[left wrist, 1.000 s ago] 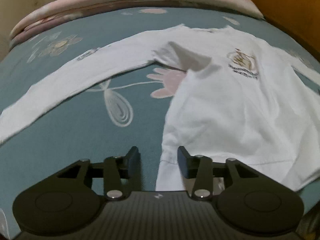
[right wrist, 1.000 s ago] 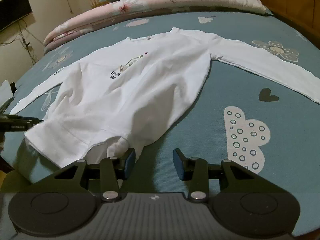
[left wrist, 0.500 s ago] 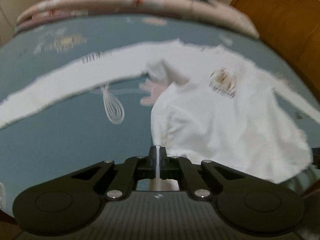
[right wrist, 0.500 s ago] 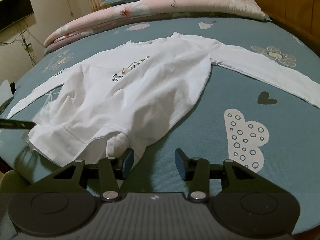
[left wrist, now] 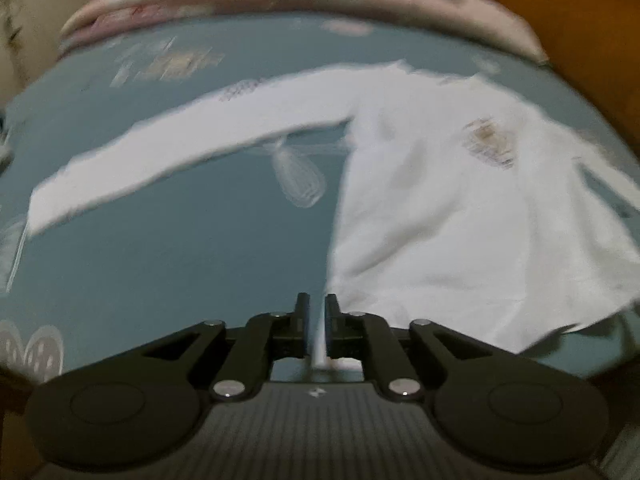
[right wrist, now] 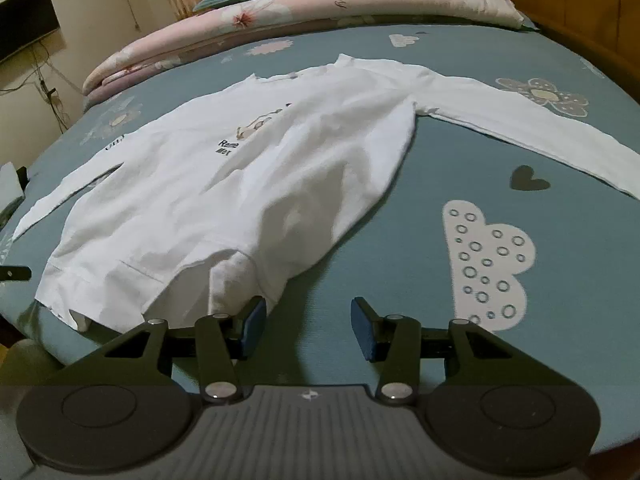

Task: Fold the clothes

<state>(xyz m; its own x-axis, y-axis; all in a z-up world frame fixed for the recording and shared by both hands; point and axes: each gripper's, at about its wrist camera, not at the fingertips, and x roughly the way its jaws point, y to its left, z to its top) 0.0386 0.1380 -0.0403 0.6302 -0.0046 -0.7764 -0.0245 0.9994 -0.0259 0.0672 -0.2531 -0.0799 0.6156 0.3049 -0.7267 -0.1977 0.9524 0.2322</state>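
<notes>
While the left gripper [left wrist: 316,312] pinches the shirt [right wrist: 248,184] hem, the right gripper [right wrist: 306,328] gapes beside pillows [right wrist: 304,4].

Low wrist views, shared shirt [left wrist: 432,200]

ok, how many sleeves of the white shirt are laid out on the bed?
2. One sleeve stretches right across the blue bedsheet; the other sleeve runs left toward the bed edge. Both belong to the white shirt.
</notes>
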